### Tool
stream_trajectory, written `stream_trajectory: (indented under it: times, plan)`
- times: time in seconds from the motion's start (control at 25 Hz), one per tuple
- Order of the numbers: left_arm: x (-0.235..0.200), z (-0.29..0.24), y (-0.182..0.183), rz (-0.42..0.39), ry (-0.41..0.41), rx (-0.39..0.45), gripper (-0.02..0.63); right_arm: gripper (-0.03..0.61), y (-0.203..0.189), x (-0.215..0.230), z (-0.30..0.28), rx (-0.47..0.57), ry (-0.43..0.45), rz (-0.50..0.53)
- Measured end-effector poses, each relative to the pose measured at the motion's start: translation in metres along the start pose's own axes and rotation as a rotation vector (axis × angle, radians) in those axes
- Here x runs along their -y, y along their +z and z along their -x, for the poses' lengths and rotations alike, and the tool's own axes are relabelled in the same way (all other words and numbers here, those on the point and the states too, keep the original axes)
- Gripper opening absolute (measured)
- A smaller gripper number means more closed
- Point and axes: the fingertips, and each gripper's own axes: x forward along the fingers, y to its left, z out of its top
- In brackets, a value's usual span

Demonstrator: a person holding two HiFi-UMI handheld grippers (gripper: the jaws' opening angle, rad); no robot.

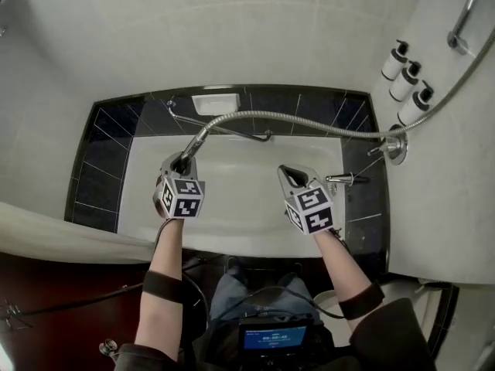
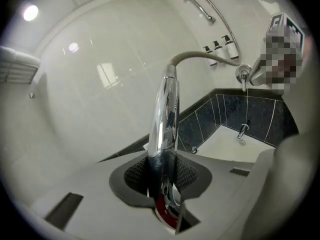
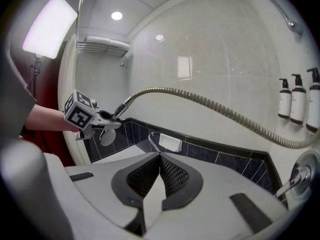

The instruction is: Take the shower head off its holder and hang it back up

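1. Both forearms reach out over the tub (image 1: 232,215), with a claw in each hand.
2. Left claw (image 1: 183,162) is clamped on the shower head (image 2: 165,109). Its 2 jaws pinch the chrome handle low down, and the handle runs up and away from the claw to the hose (image 1: 309,118). The right claw's camera shows the round spray face hanging just under the left claw.
3. Right claw (image 1: 289,171) has its jaws closed together with nothing in them. It hovers beside the left claw, well apart from it.
4. Hose arcs from the left claw's tip, passes beyond the right claw, and runs to the wall on that claw's right, near the tap (image 1: 394,147).
5. By my reckoning the head is off its holder and in hand, so hanging it back is what remains.
6. I can't pick out the holder. A rail (image 1: 466,10) runs up the wall above and to the right of the right claw, and the holder is probably there. The next move needs the left claw to carry the head over, seat the handle, and only then loosen its jaws. The hose must be kept from snagging on the way.
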Motion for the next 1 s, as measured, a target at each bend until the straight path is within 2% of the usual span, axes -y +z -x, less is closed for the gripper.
stream_trajectory:
  times: [0.32, 0.44, 0.72, 1.0]
  plan:
    - [-0.066, 0.041, 0.122, -0.155, 0.079, 0.121, 0.089, 0.023, 0.085, 0.027, 0.04, 0.076, -0.047, 0.09]
    - [-0.081, 0.051, 0.17, -0.24, 0.103, 0.158, 0.087, 0.021, 0.117, 0.043, 0.055, 0.116, -0.078, 0.114]
    - [-0.105, 0.07, 0.276, -0.391, 0.134, 0.23, 0.087, 0.023, 0.172, 0.077, 0.084, 0.185, -0.133, 0.112]
    - [-0.108, 0.08, 0.369, -0.53, 0.134, 0.283, 0.087, 0.021, 0.231, 0.108, 0.118, 0.246, -0.167, 0.092]
